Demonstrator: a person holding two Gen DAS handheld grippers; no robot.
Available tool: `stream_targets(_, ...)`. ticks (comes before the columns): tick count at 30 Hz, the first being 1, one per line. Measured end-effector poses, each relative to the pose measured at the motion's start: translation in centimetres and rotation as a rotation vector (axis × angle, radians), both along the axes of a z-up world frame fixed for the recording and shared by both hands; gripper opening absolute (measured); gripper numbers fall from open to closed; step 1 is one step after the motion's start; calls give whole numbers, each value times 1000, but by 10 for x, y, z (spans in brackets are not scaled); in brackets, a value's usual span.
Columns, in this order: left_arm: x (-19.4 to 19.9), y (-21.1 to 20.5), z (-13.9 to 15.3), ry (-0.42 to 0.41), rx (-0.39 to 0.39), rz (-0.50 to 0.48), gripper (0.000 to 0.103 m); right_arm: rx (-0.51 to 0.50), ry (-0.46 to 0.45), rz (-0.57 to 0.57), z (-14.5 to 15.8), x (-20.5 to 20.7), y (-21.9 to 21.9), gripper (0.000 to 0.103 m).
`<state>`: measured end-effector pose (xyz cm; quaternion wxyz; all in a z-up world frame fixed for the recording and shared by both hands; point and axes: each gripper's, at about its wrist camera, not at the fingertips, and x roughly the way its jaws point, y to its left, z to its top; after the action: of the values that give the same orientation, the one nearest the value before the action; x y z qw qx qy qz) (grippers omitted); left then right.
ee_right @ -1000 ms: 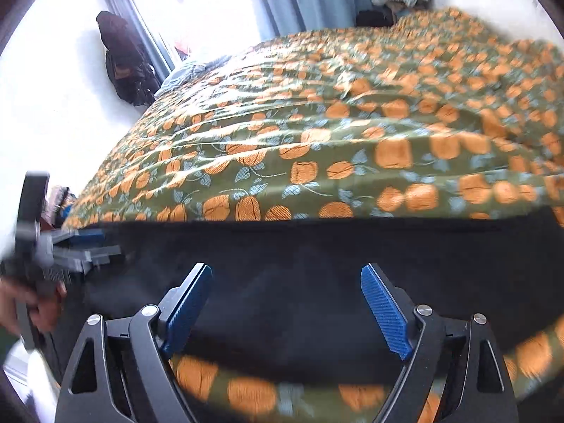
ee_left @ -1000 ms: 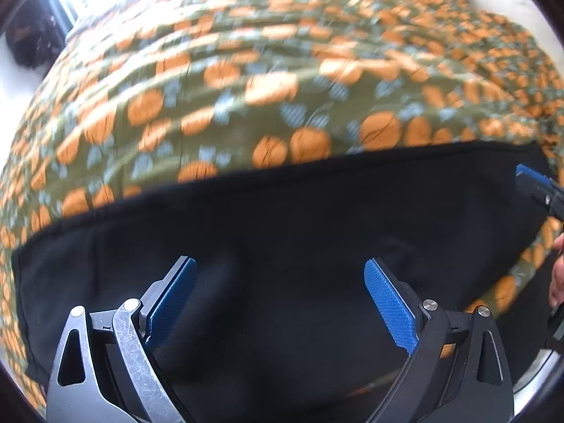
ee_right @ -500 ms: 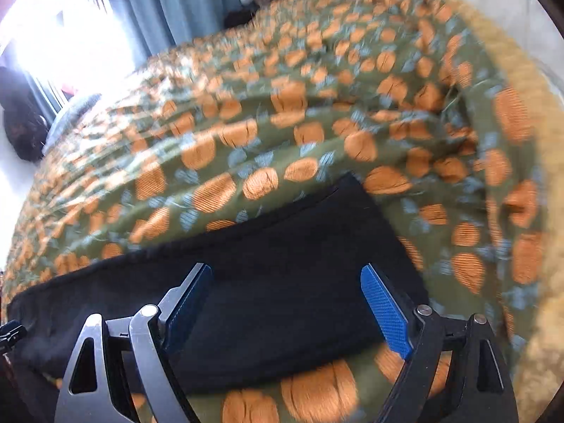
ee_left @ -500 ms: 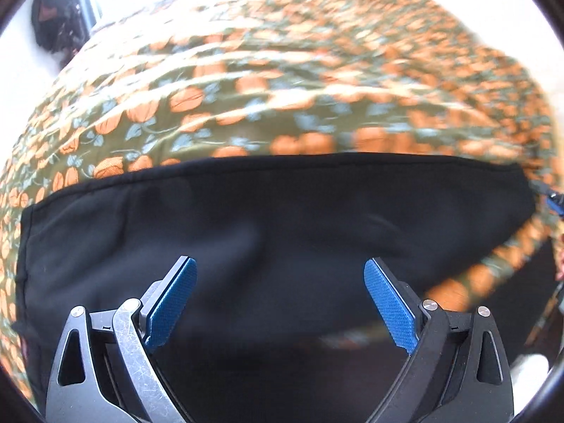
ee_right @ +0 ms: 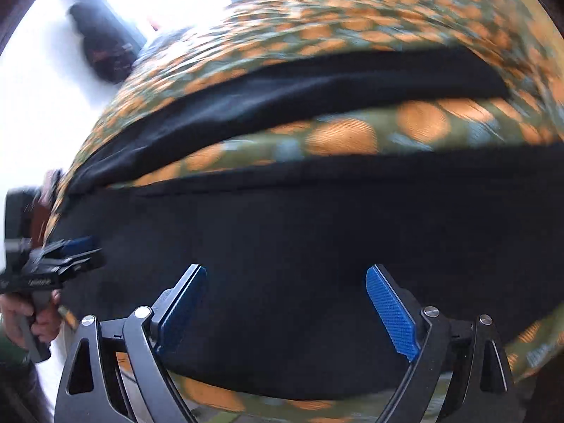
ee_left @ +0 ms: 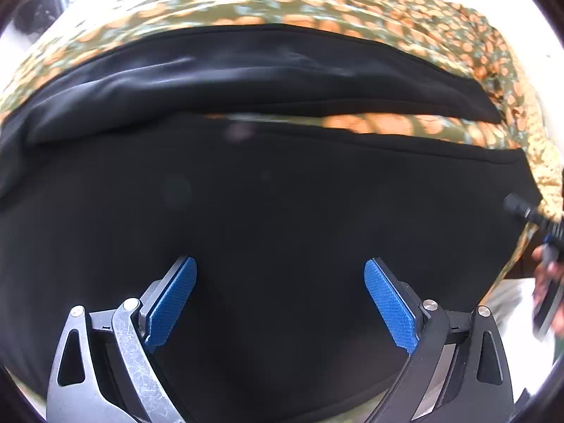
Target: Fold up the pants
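Black pants [ee_left: 268, 190] lie spread on a bed, with the two legs side by side and a strip of bedspread showing between them; they also show in the right wrist view [ee_right: 317, 232]. My left gripper [ee_left: 280, 278] is open and empty, hovering over the near leg. My right gripper [ee_right: 285, 285] is open and empty over the near leg too. The right gripper shows at the right edge of the left wrist view [ee_left: 535, 215]. The left gripper shows at the left of the right wrist view [ee_right: 70, 253].
The bed is covered by an olive bedspread with orange fruit print [ee_left: 282, 3], also in the right wrist view [ee_right: 352, 35]. A bright window and a dark bag [ee_right: 102, 53] stand beyond the bed's far left. The bed's near edge lies just below both grippers.
Both grippers pulled back toward the near edge of the bed. The second pant leg and the gap of bedspread between the legs have come into view. Both stay open.
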<state>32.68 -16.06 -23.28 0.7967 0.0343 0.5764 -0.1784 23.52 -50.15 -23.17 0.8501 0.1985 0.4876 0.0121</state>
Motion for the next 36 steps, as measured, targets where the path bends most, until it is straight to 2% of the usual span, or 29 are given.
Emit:
stream_targets(1, -1, 10, 0, -3, 11, 16, 97, -4, 1, -124, -2, -10, -39, 91)
stream_targets(5, -7, 54, 0, -1, 42, 112, 97, -48, 21, -340, 0, -32, -104, 91)
stream_targets(7, -10, 74, 0, 1, 57, 170, 97, -25, 10, -420, 1, -43, -124, 91)
stream_targets(11, -13, 104, 13, -25, 47, 275, 97, -28, -9, -480, 10, -59, -130, 91)
stream_targets(12, -14, 112, 16, -34, 43, 293, 97, -35, -22, -476, 15, -61, -125, 91)
stream_targets(14, -15, 125, 19, -47, 42, 332, 97, -14, -68, -399, 24, -57, -96, 91)
stream_targets(17, -12, 142, 12, -24, 41, 394, 97, 8, -97, -284, 31, -50, -45, 91)
stream_targets(18, -14, 150, 10, -16, 42, 411, 97, 8, -97, -284, 31, -50, -45, 91)
stream_targets(19, -16, 152, 8, -15, 45, 418, 97, 18, -103, -249, 30, -48, -29, 91)
stream_targets(20, -19, 156, 6, -17, 51, 418, 97, 38, -114, -176, 31, -41, 5, 91)
stream_targets(22, -26, 155, 7, -26, 63, 407, 97, 57, -116, -113, 29, -36, 39, 91)
stream_targets(28, -30, 170, 10, -31, 60, 406, 97, 94, -94, 74, 15, -36, 124, 91)
stream_targets(32, -14, 171, 28, -76, 24, 408, 97, 91, -92, 124, 13, -43, 143, 91)
stream_targets(36, 34, 161, 56, -163, 0, 384, 97, 89, -85, 116, 9, -57, 144, 91)
